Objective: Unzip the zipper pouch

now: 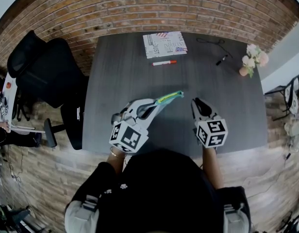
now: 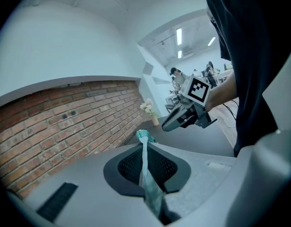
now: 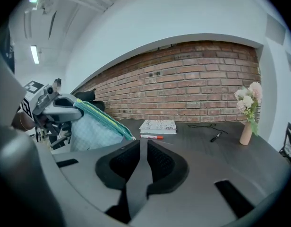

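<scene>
Above the desk's [image 1: 120, 67] near edge, left gripper [image 1: 150, 107] is clamped on the zipper pouch [image 1: 165, 99], held in the air. Right gripper [image 1: 195, 103] is beside the pouch tip, jaws slightly apart, empty. Best next move, likely: pinch the pull squarely, left grip firm, draw along the teeth.

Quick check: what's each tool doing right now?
Left tool: closed on the pouch.
Right tool: open, nothing between its jaws.
</scene>
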`<state>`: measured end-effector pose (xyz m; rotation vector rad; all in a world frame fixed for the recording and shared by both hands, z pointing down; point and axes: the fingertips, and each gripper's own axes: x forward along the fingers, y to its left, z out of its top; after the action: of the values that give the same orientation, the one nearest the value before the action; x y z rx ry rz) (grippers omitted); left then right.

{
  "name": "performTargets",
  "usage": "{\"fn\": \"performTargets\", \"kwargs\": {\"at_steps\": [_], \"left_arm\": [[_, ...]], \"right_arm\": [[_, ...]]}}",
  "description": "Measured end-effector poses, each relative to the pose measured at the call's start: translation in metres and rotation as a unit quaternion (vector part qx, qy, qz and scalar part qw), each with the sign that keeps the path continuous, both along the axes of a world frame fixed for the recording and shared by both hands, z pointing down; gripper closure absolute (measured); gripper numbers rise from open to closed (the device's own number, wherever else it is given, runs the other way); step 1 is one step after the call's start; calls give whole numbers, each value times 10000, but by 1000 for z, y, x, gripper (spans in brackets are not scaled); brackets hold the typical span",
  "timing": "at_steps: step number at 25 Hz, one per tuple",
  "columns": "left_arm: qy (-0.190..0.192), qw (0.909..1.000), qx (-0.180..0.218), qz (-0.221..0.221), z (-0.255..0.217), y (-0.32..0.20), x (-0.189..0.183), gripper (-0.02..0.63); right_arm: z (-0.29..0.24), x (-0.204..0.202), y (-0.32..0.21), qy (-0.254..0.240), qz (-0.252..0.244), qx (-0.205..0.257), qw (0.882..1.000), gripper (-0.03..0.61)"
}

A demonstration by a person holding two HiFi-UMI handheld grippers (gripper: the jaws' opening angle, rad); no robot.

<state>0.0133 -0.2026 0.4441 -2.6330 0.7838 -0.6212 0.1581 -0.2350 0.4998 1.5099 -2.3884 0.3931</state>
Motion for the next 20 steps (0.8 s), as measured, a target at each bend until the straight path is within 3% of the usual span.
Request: {"fn": "performTargets", "kwargs": {"at_steps": [4,7,15,20], "left_arm": [[814,9949,-240,-541,-7,-13,-15,607],[1172,9876,-495,-920,-10,-20,-28,607],[1666,9718,-876,-1422,-6,-29,-56,607],[1724,9693,-874,-1518,-5,-31,-66,607]], "right_arm": [[-14,-4,2,-352,-9,238,9991,550],[-23,-9,5,-490,-14,426,9979,578],[-37,-17,10,-691,-1,720,9950,578],[-42,-23,10,-722,-69,777,9943,578]]}}
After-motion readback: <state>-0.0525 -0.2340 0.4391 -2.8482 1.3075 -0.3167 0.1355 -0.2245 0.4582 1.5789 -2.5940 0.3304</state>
